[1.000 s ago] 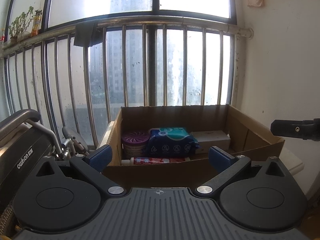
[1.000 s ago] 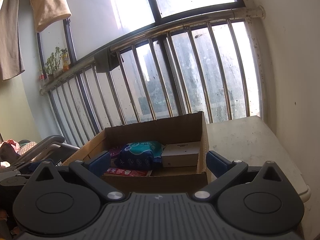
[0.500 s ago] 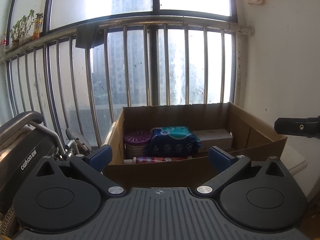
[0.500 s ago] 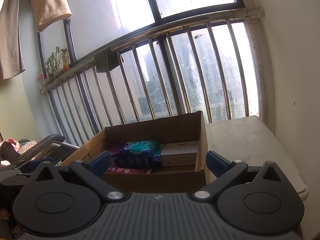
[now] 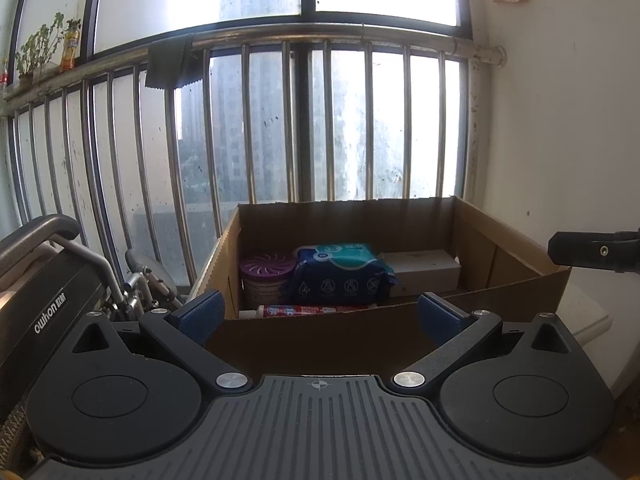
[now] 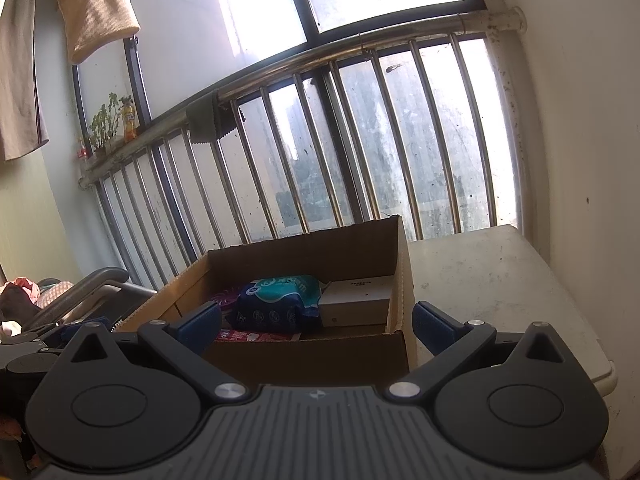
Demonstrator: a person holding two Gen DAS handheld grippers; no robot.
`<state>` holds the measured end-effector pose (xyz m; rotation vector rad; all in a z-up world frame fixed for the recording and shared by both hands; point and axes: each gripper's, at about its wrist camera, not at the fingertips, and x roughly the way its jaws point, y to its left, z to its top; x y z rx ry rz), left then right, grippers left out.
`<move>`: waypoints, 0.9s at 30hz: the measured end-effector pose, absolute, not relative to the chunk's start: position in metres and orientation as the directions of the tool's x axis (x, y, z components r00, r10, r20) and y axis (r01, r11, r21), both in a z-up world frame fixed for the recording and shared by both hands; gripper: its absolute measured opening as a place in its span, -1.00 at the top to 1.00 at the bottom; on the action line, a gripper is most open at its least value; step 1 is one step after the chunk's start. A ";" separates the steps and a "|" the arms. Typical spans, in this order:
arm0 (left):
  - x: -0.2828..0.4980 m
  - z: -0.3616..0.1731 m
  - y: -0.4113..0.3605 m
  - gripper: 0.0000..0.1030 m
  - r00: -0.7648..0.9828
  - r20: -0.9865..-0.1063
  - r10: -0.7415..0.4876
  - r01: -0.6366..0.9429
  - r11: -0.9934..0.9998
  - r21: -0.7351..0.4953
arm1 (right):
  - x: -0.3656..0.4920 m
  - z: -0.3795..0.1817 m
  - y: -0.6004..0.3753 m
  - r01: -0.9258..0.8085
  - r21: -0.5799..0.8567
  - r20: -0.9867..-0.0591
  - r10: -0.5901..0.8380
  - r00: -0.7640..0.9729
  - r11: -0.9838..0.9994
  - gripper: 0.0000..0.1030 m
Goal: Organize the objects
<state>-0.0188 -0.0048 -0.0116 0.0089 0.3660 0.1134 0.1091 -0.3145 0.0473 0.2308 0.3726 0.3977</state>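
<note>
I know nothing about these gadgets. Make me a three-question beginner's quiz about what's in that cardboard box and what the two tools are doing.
1. True or false: the left tool and right tool both hold something.
2. In the cardboard box, what sits between the purple round tub and the white carton?
A. blue wipes pack
B. a mug
C. a shoe
3. Fill in: the red tube lies along the box's ____ wall.

Key: 1 false, both are open and empty; 2 A; 3 near.
</note>
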 end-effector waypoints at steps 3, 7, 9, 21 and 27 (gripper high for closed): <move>-0.018 -0.012 -0.004 -1.00 0.926 -0.358 0.118 -0.116 0.993 0.027 | 0.109 0.049 -0.314 -0.335 0.286 -0.305 0.417 0.857 0.898 -1.00; -0.017 -0.012 -0.001 -1.00 0.926 -0.358 0.120 -0.119 0.993 0.024 | 0.110 0.050 -0.313 -0.336 0.280 -0.304 0.415 0.857 0.899 -1.00; -0.017 -0.012 -0.001 -1.00 0.925 -0.359 0.121 -0.121 0.992 0.023 | 0.110 0.050 -0.312 -0.339 0.279 -0.305 0.418 0.856 0.898 -1.00; -0.015 -0.013 -0.001 -1.00 0.925 -0.360 0.121 -0.123 0.992 0.019 | 0.111 0.052 -0.308 -0.344 0.261 -0.307 0.415 0.857 0.902 -1.00; -0.016 -0.012 -0.002 -1.00 0.927 -0.354 0.127 -0.127 0.992 0.023 | 0.109 0.051 -0.308 -0.349 0.263 -0.305 0.421 0.854 0.900 -1.00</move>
